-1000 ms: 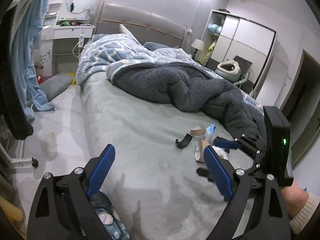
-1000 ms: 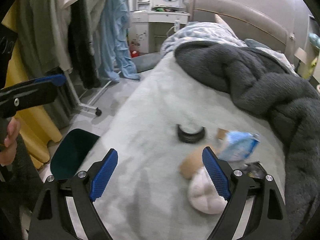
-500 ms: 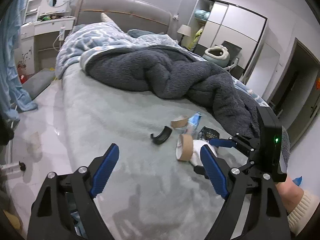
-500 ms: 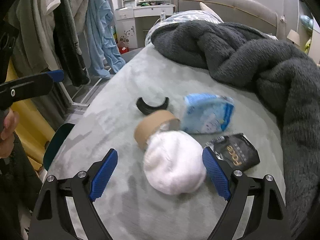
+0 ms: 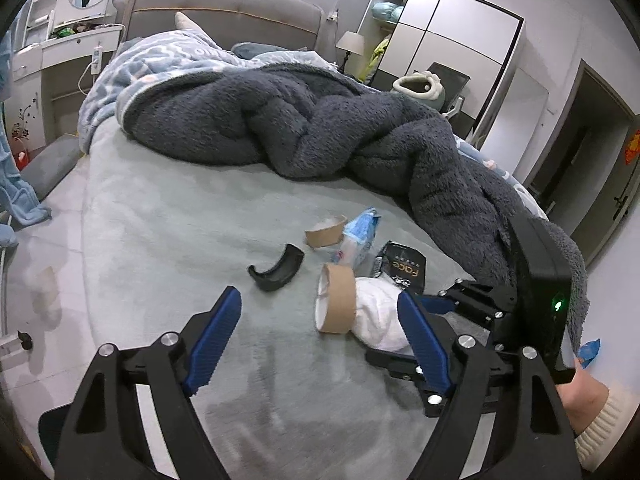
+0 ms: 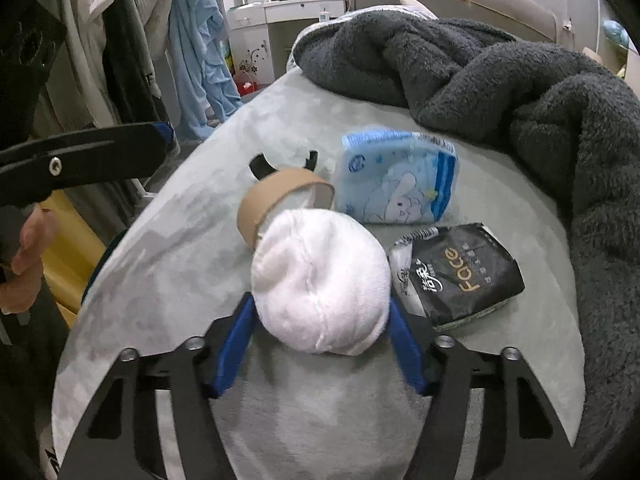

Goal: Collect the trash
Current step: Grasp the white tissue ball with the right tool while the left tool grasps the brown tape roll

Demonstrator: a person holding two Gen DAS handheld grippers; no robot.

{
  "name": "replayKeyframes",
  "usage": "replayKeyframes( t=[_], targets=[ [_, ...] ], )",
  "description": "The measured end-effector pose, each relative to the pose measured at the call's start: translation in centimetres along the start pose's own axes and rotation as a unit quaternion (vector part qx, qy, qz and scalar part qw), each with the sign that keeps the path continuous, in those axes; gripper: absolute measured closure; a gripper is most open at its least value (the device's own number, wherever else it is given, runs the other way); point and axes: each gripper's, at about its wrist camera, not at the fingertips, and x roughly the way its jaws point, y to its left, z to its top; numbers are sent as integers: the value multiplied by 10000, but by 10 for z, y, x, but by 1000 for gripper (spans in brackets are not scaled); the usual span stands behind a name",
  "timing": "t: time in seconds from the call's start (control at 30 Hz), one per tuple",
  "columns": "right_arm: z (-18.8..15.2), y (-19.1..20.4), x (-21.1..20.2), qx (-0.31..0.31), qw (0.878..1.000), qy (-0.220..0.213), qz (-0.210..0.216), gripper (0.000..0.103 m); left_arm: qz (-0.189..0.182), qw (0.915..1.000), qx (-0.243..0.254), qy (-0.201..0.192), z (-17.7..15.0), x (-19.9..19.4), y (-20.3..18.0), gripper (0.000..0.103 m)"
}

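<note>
My right gripper [image 6: 320, 320] has just been closing, and its fingers now pinch the white cloth ball [image 6: 322, 278] on the bed [image 6: 168, 248]. My left gripper [image 5: 320, 332] is spread wide, holding nothing. Only its view shows the second cardboard ring [image 5: 325, 233] beyond its fingertips.

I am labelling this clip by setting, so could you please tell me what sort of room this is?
It looks like a home bedroom: a bed with a padded headboard and a rumpled grey blanket, a wardrobe in the far corner, and clothes hanging beside the bed.
</note>
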Motion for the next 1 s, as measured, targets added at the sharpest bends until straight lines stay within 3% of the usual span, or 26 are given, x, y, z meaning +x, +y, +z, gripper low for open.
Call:
replayKeyframes(
  t=[0.17,0.53,0.73,1.0],
  targets=[
    [1,-3,-8,17,9999,-103,-2,58,-1,9999,55,109,-2,17,-8,25],
    [-13,-20,-32,328,9991,-199,177,59,251,9994,160,194,-6,38,-17,30],
    [-16,-42,-55,834,9947,-485,353,59,432,9980,313,350,-11,58,-24,44],
    [-24,-48,-66,881,9943,-530,287,59,566,9958,562,453,-13,75,-36,61]
  ],
)
